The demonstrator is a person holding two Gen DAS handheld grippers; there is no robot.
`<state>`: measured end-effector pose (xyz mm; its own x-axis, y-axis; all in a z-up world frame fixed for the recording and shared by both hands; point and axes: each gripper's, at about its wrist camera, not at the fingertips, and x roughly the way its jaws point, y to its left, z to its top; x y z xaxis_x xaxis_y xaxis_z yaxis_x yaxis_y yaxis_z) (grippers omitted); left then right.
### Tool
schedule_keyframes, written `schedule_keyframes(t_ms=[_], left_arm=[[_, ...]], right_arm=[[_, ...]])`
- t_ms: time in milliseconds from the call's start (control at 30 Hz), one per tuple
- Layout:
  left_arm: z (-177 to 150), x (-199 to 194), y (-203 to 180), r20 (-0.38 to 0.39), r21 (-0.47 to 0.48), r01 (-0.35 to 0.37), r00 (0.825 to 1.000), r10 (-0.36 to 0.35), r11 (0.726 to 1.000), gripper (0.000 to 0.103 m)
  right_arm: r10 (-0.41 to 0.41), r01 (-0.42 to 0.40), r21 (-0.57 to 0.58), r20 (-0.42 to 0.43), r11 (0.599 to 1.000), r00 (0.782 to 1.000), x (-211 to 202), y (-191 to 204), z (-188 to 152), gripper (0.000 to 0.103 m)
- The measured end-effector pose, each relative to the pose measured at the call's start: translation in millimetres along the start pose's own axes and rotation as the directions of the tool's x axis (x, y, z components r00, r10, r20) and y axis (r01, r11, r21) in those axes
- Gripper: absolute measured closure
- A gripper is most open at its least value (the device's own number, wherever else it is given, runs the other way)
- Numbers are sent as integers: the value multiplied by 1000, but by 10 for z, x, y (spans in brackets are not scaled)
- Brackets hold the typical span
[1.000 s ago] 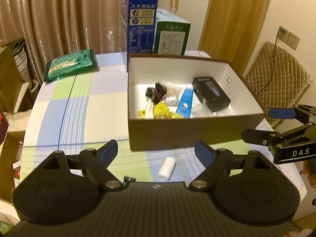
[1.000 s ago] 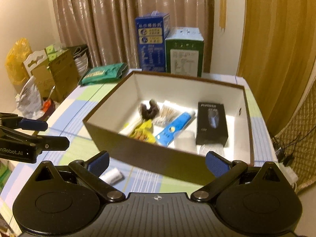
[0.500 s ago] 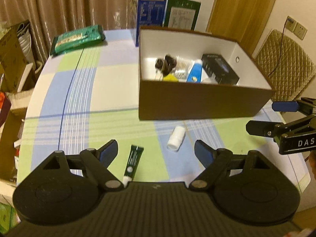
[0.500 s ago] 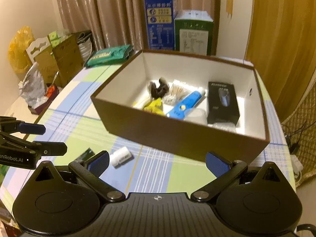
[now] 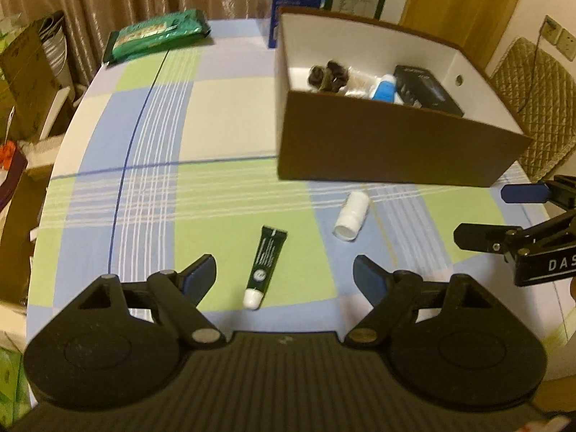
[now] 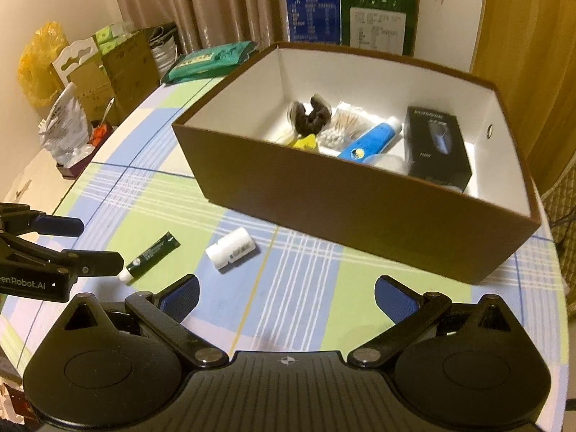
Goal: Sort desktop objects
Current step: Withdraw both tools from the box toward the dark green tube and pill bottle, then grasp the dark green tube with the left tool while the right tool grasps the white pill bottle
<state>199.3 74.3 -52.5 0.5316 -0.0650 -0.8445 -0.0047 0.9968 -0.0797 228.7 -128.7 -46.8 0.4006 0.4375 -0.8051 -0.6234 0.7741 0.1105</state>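
A dark green tube with a white cap (image 5: 266, 265) lies on the checked tablecloth just ahead of my open, empty left gripper (image 5: 284, 275); it also shows in the right wrist view (image 6: 151, 257). A small white bottle (image 5: 352, 220) (image 6: 231, 249) lies on its side beyond it, in front of the brown box (image 5: 388, 144) (image 6: 352, 212). The box holds a blue tube (image 6: 370, 138), a black carton (image 6: 435, 147), cotton swabs, a dark hair clip and something yellow. My right gripper (image 6: 286, 295) is open and empty, near the table's front edge.
A green packet (image 5: 156, 34) lies at the far left of the table. A blue carton (image 6: 311, 3) and a green-white carton (image 6: 378, 18) stand behind the box. Cardboard boxes and bags sit off the table's left; a quilted chair (image 5: 532, 108) is to the right.
Both grippers have pulled back and risen from the box. The green tube and more of the table's front have come into view. Both grippers stay open.
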Motion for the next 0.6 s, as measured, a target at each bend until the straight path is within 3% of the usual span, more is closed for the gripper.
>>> schedule_keyframes(t_ms=[367, 600], left_arm=[[-134, 272, 181, -59, -40, -29, 998, 27, 999, 34], [-159, 437, 243, -81, -34, -23, 997, 20, 999, 46]], right_arm=[[43, -44, -35, -33, 998, 999, 268, 73, -109, 2], [34, -38, -58, -69, 998, 997, 400, 79, -149, 2]])
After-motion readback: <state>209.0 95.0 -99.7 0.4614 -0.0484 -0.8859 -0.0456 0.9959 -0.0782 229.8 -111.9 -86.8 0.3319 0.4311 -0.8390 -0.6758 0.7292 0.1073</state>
